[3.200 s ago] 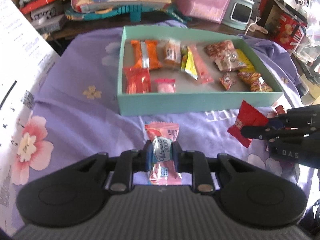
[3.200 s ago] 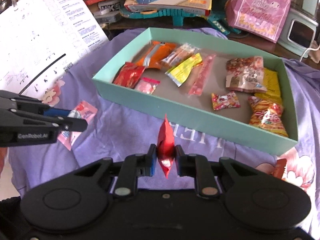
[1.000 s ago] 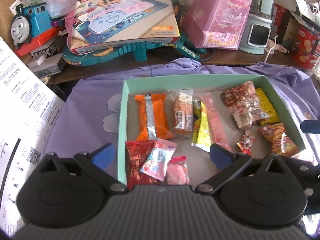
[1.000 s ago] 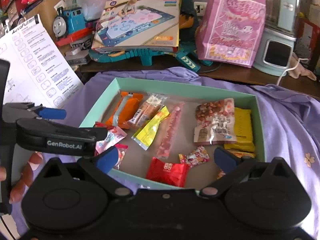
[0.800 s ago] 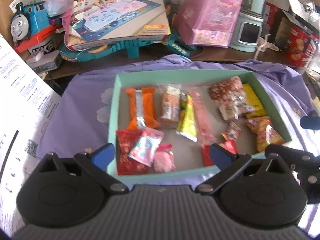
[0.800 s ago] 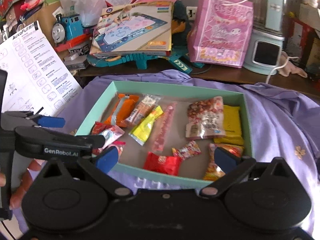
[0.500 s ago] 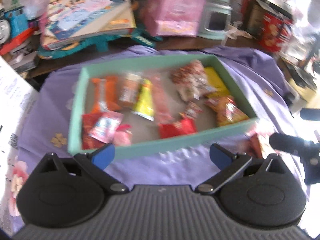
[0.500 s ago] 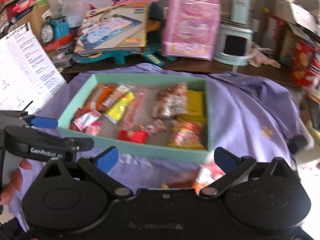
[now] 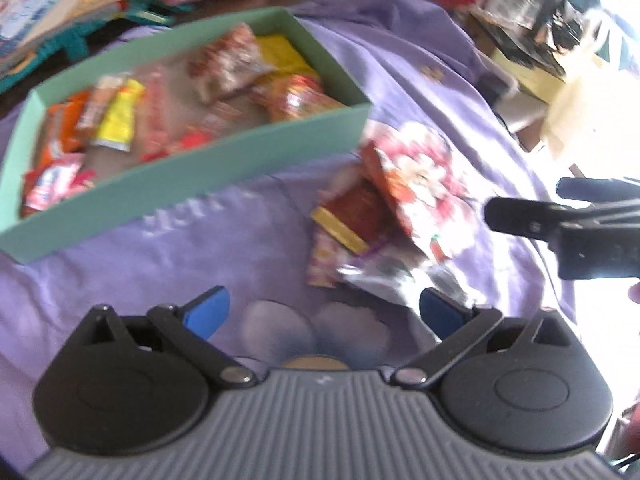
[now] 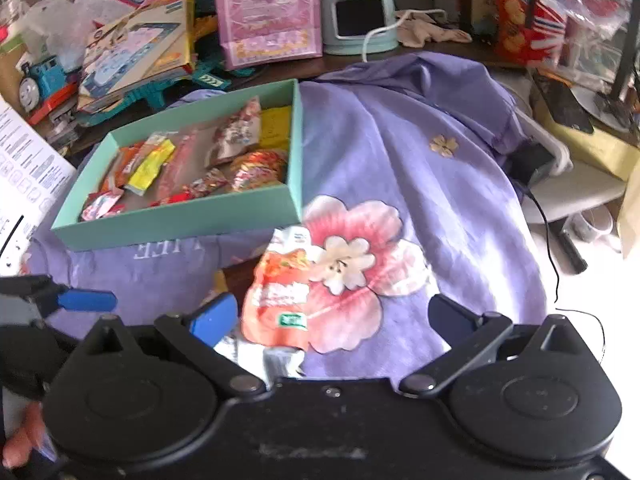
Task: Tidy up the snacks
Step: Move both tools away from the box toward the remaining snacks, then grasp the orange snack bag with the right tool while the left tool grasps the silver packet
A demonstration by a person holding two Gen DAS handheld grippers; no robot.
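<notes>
Right wrist: snack packets (image 10: 280, 292) beside box (image 10: 180, 216), possibly overlapping

Left gripper (image 9: 322, 310): black rounded housings, ribbed grey body, silver pivot screws, blue-tipped fingers (image 9: 206, 312). Right gripper (image 10: 332, 316): all-black scuffed body, same screws, blue finger pads (image 10: 214, 317).

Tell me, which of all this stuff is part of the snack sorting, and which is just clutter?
Part of the job:
- teal box holding sorted snacks
- orange snack pouch on the purple cloth
- silver packet beside it
- left tongs and right tongs, both open and empty

Just lying about:
- toy train
- pink gift bag
- boxed play mat
- printed sheet
</notes>
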